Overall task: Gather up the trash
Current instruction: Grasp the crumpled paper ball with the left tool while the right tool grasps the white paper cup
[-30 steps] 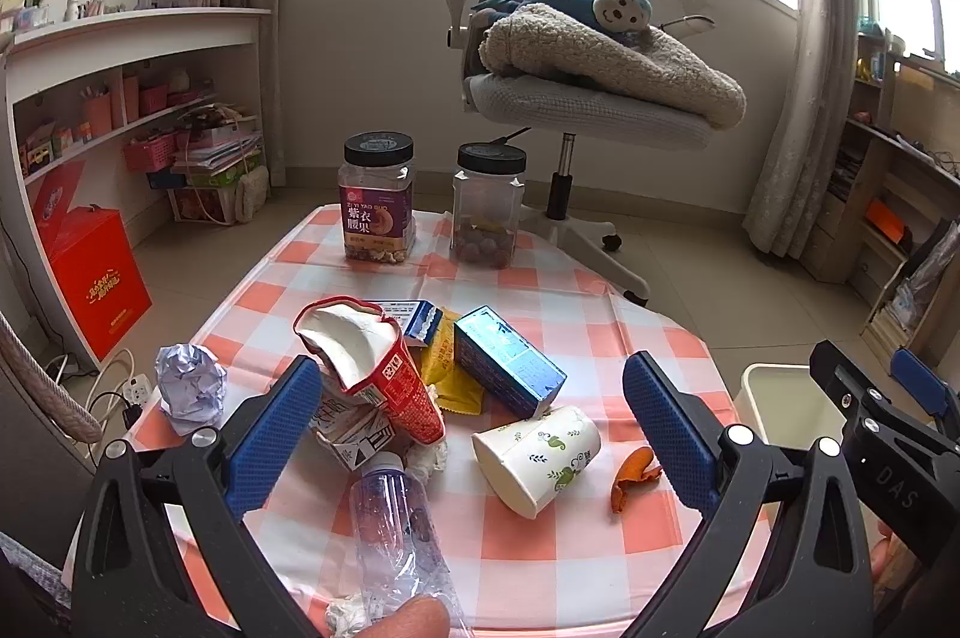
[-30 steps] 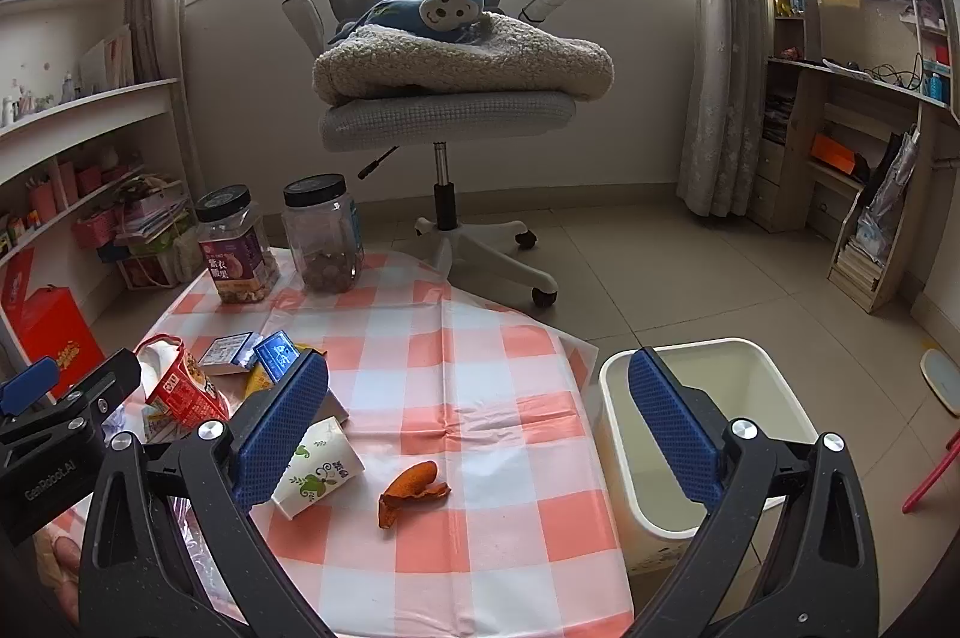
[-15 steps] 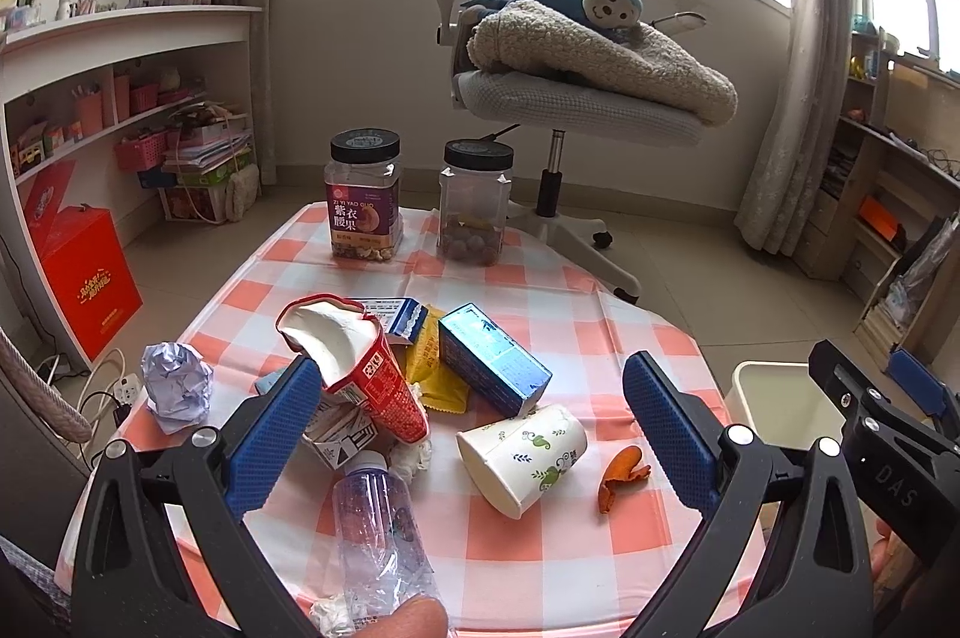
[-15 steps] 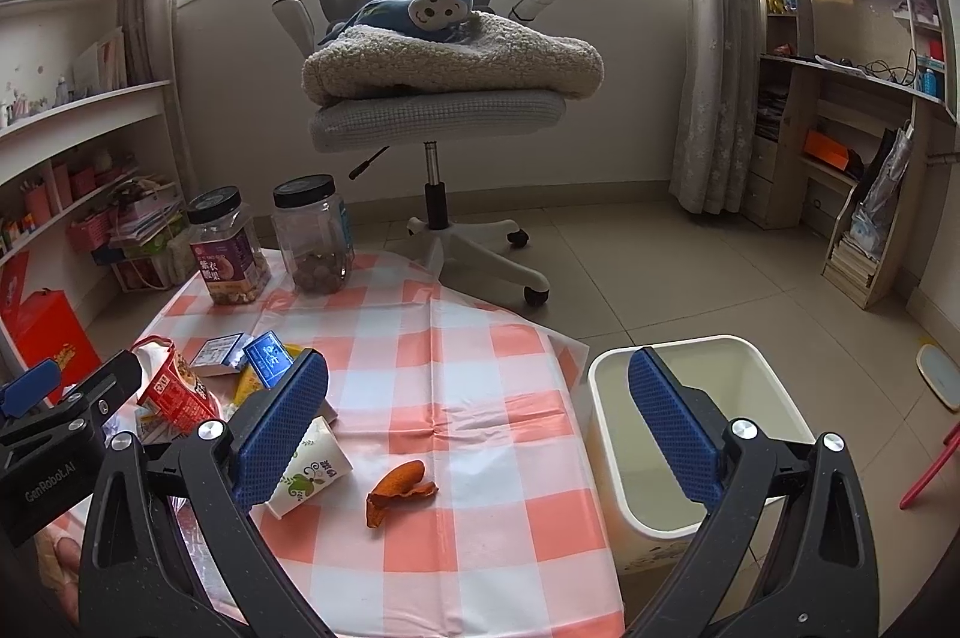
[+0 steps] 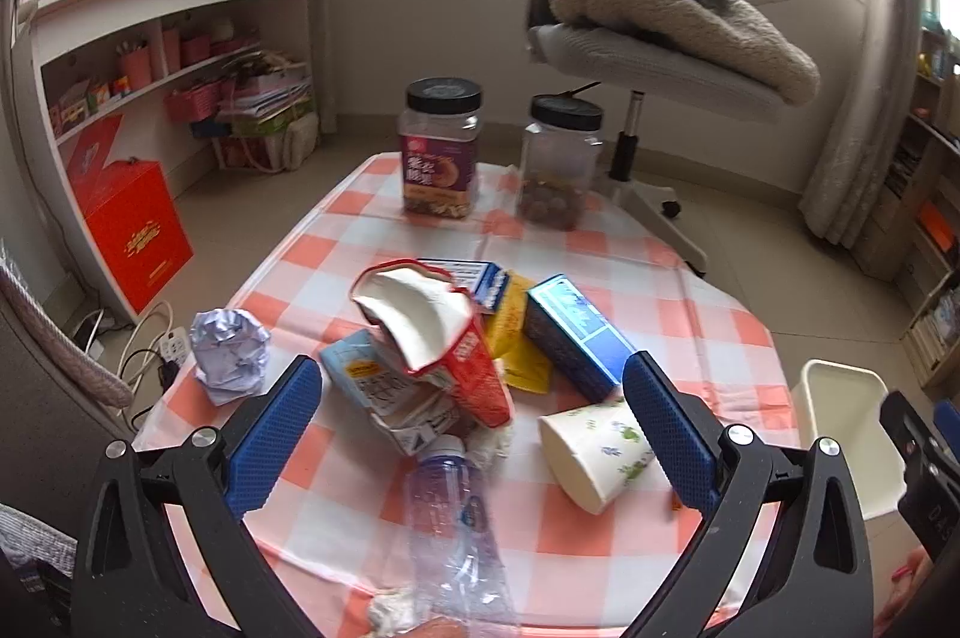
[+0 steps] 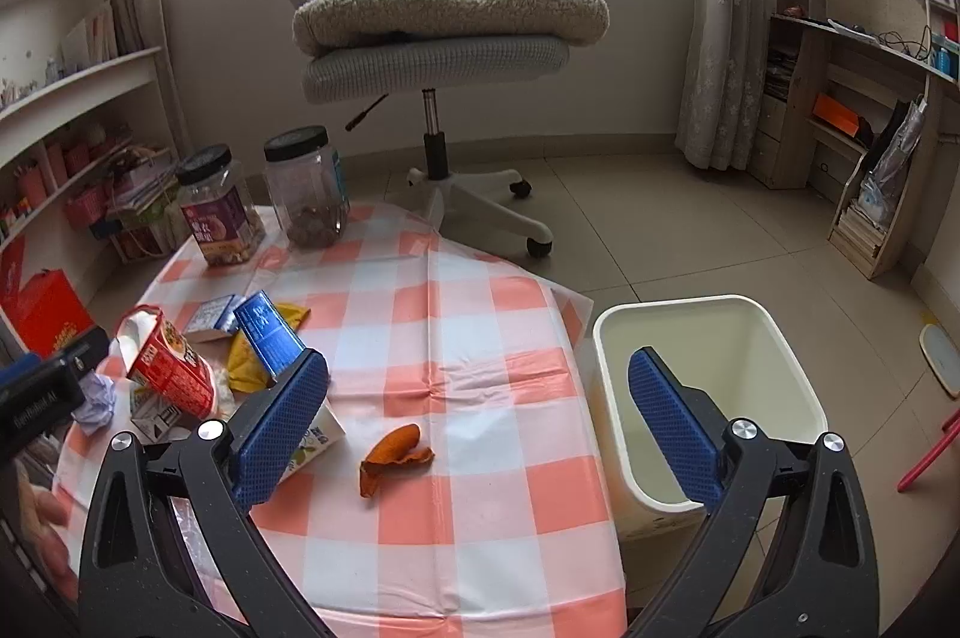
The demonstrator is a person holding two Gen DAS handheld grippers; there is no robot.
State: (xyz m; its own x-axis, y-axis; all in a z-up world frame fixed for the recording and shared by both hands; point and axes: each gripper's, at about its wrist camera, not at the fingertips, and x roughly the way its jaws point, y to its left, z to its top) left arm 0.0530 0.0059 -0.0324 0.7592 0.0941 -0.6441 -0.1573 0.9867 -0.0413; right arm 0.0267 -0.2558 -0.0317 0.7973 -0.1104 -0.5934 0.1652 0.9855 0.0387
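Trash lies on the checked tablecloth (image 5: 690,314): a torn red carton (image 5: 444,338), a blue box (image 5: 576,338), a paper cup (image 5: 594,443), a clear plastic bottle (image 5: 450,524), a crumpled paper ball (image 5: 231,347) and a yellow wrapper (image 5: 516,338). An orange peel (image 6: 393,455) lies near the table's right side. A white bin (image 6: 702,386) stands on the floor to the right of the table. My left gripper (image 5: 471,434) is open above the carton, bottle and cup. My right gripper (image 6: 477,428) is open above the peel and the bin's edge. Both are empty.
Two black-lidded jars (image 5: 441,146) (image 5: 558,164) stand at the table's far edge. An office chair (image 6: 432,50) with a blanket and plush monkey stands behind. Shelves (image 5: 150,56) and a red box (image 5: 129,230) are on the left.
The left gripper has moved forward and tilted down over the trash pile. The right gripper has lowered a little toward the table. Both stay open.
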